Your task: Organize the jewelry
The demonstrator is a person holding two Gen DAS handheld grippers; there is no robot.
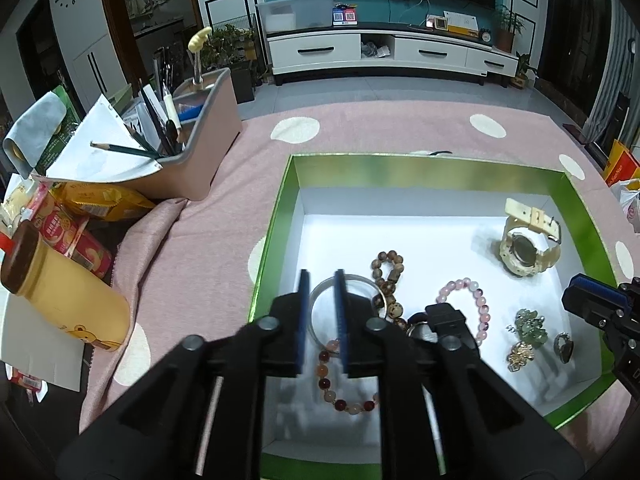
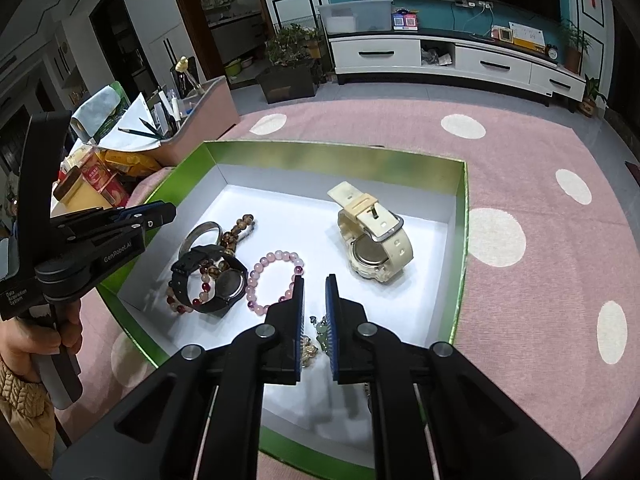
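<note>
A green box with a white floor holds the jewelry. Inside lie a cream watch, a pink bead bracelet, brown beads, a clear bangle, a red-orange bead bracelet, a black watch, a green charm, a gold charm and a dark ring. My left gripper hovers over the bangle, open by a narrow gap, gripping nothing. My right gripper hangs over the charms, its jaws almost together and empty.
The box rests on a pink cloth with white dots. To the left stand a desk organiser with pencils, snack packs and a yellow bottle. A person's hand holds the left gripper's handle.
</note>
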